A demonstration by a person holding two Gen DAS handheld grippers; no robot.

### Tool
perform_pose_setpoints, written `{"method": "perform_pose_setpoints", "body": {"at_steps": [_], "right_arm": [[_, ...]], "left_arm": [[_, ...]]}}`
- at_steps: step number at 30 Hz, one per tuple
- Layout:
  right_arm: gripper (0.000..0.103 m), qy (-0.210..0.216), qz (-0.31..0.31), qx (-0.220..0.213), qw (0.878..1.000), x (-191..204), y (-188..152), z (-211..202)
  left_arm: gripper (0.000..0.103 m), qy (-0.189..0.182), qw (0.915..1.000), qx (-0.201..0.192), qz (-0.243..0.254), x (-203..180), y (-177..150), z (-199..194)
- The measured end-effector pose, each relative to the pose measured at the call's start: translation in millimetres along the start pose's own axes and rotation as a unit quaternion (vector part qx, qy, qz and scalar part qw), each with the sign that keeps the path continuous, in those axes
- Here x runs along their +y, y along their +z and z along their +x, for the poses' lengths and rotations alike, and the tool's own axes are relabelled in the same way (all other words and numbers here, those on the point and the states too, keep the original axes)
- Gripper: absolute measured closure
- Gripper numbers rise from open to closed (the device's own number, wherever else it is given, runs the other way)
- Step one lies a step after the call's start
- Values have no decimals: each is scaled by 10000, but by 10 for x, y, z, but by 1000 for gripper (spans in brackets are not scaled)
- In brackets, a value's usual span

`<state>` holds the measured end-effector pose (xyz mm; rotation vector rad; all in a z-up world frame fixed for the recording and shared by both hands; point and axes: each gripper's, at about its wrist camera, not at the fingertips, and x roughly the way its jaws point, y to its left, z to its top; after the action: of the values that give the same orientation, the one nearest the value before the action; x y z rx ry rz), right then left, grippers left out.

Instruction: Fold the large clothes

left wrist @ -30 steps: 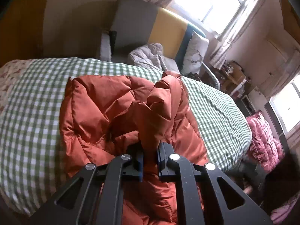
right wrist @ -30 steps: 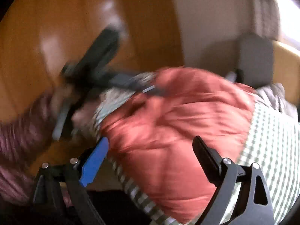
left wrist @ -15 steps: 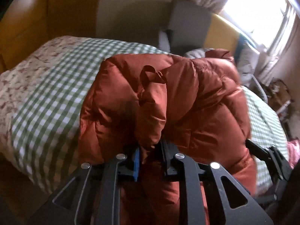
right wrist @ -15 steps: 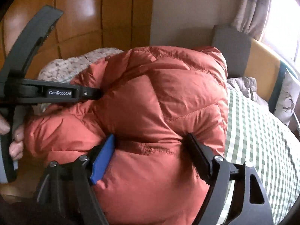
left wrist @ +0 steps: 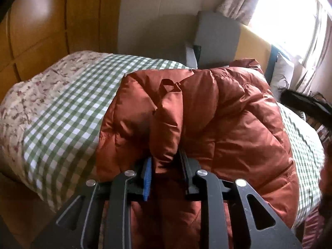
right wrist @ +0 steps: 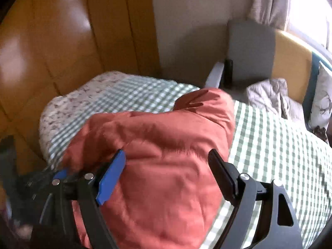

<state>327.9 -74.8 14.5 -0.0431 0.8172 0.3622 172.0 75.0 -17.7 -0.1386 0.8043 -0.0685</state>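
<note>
A rust-orange puffer jacket (left wrist: pixel 217 120) lies bunched on a bed, over a green-and-white checked cover (left wrist: pixel 68 112), its bulk toward the near edge and hanging partly over it. A narrow padded fold of the jacket with a small hanging loop (left wrist: pixel 167 86) at its far end stands up from the heap. The left hand-held gripper (left wrist: pixel 166 166) is clamped narrowly on the near end of that fold, its blue-padded finger on the left and black finger on the right, both pressed into the fabric.

In the right wrist view the same jacket (right wrist: pixel 157 157) fills the near middle, somewhat blurred. The right hand-held gripper (right wrist: pixel 166 166) stands wide, its blue finger and black finger spread to either side of the jacket's bulk; whether they touch the fabric cannot be told.

At the left end of the bed a floral quilt (left wrist: pixel 31 95) lies under the checked cover. Wooden panelling (left wrist: pixel 41 31) runs along the far left. At the far right stands a grey and yellow headboard (right wrist: pixel 269 49) with a crumpled grey garment (right wrist: pixel 269 97) and a white pillow (right wrist: pixel 322 101) before it, below a bright curtained window (left wrist: pixel 290 6).
</note>
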Motion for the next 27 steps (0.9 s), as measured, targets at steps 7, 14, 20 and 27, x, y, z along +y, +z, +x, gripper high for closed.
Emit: {"method": "perform_pose_setpoints", "body": {"at_steps": [7, 14, 20, 27], "right_arm": [[12, -462, -229, 415, 9978, 203, 7, 654], [9, -405, -144, 413, 9982, 185, -47, 731], [3, -57, 286, 35, 9996, 27, -63, 411], [2, 551, 1368, -143, 9890, -560, -317, 51]], "left_arm": [[75, 233, 9997, -112, 3, -8, -26, 31], [75, 234, 9996, -153, -83, 20, -35, 45], [57, 508, 9982, -293, -142, 32, -61, -8], [51, 657, 9970, -367, -197, 43, -93, -27]]}}
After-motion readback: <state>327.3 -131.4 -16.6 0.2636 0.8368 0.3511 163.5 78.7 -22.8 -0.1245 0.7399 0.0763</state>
